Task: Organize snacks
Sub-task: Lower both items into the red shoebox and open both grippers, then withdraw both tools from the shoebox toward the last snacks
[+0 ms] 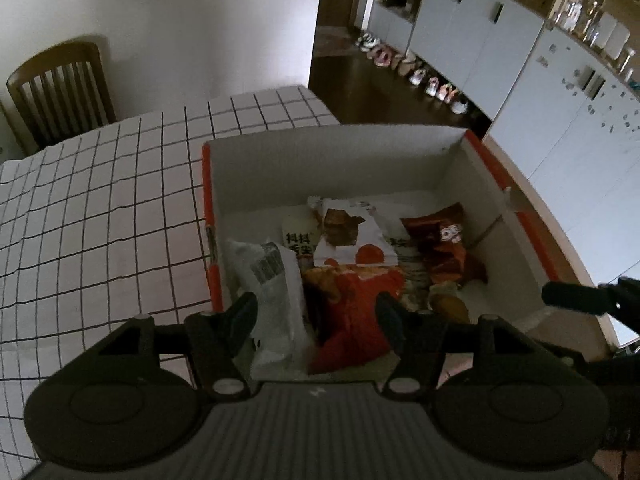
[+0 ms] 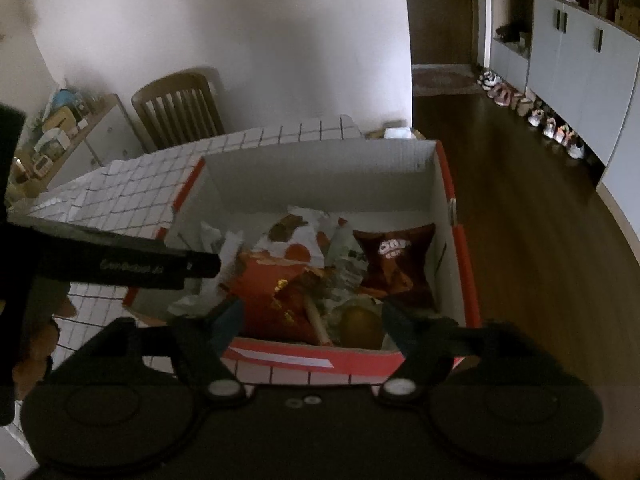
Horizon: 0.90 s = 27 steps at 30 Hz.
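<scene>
Left wrist view: the left gripper hangs over the cardboard box on the gridded worktop, jaws apart and holding nothing, apparently just clear of the pile. The right gripper is likewise wide and empty. Inside lie a red snack bag, a white packet and a brown chip bag, heaped loosely.

Dim room: white wall, wooden chair, dark floor.

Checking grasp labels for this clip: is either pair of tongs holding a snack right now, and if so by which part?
Nothing is held. The left tongs and right tongs both stand open above the snack packets in the box, pads touching none.
</scene>
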{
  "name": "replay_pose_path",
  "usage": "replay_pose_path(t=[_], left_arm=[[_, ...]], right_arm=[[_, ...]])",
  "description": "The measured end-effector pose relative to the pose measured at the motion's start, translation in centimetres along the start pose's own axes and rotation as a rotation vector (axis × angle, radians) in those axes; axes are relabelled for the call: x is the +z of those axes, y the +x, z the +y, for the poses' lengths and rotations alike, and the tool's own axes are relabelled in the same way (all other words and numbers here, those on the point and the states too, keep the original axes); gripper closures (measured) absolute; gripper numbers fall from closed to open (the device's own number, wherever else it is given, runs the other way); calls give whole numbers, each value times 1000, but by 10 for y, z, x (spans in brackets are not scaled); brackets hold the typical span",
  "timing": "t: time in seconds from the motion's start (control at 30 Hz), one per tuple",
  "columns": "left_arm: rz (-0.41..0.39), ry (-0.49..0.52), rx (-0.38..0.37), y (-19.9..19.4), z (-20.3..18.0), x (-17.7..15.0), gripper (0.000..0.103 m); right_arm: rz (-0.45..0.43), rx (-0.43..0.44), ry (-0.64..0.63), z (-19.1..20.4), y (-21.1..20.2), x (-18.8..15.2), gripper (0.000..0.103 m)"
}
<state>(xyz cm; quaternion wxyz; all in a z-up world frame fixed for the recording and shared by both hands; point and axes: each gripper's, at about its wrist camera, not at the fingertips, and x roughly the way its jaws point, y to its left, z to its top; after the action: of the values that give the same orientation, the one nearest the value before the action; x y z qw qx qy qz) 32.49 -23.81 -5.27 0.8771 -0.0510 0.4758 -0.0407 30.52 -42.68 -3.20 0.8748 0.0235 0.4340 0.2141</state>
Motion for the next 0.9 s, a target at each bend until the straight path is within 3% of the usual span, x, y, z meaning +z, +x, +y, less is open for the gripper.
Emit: replay_pose_path(t=[0.43, 0.5, 0.67, 0.9], left_arm=[[-135, -31, -64, -71, 12, -22, 37], [-158, -37, -65, -81, 16, -27, 32], [-195, -36, -57, -100, 29, -38, 32], [-241, -44, -29, -123, 58, -53, 24]], right_arm=[[-100, 48, -7, 25, -39, -2, 10], [-113, 50, -14, 31, -43, -3, 0], [-133, 58, -7, 45, -49, -2, 0], [-156, 100, -5, 75, -52, 0, 0]])
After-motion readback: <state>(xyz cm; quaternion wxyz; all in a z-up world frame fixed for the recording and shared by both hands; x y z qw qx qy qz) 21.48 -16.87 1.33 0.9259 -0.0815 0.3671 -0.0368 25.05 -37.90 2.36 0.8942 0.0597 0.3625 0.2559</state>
